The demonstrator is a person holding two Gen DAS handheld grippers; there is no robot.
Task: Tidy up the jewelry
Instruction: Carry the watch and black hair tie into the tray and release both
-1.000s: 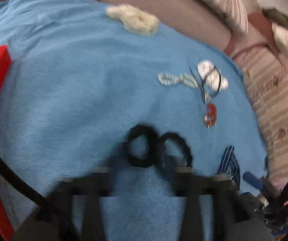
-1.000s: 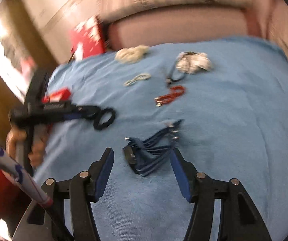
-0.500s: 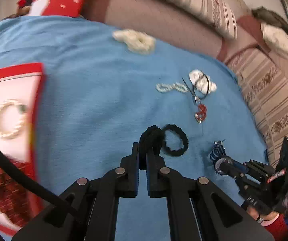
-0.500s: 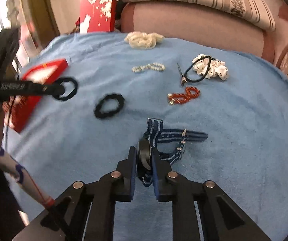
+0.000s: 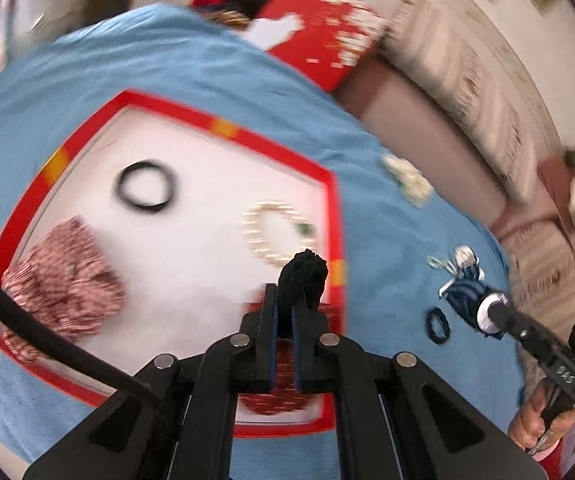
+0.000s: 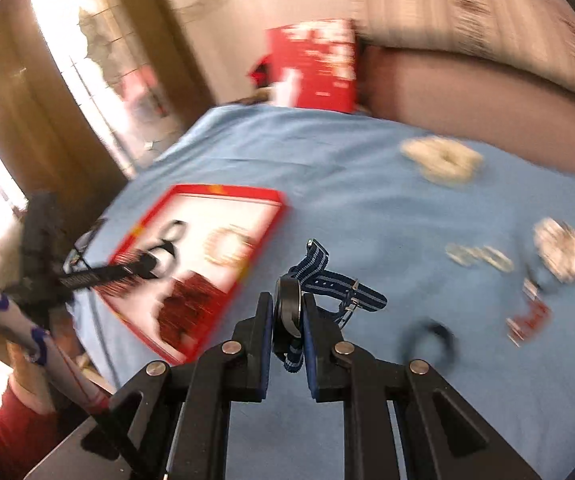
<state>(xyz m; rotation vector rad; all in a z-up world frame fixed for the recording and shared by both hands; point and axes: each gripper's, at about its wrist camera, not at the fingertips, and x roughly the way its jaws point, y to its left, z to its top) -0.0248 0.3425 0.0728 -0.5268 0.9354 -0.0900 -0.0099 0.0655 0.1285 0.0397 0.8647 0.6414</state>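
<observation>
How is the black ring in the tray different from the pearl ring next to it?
The black ring is dark, thin and smooth, while the pearl ring is creamy white and made of many small beads. The black ring lies nearer the tray's far left side; the pearl ring lies by its right edge, just beyond the left gripper. Both lie flat on the white tray floor.

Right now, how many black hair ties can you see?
3: one lying in the red tray, one shut in the left gripper, one on the blue cloth. Others may be hidden.
</observation>
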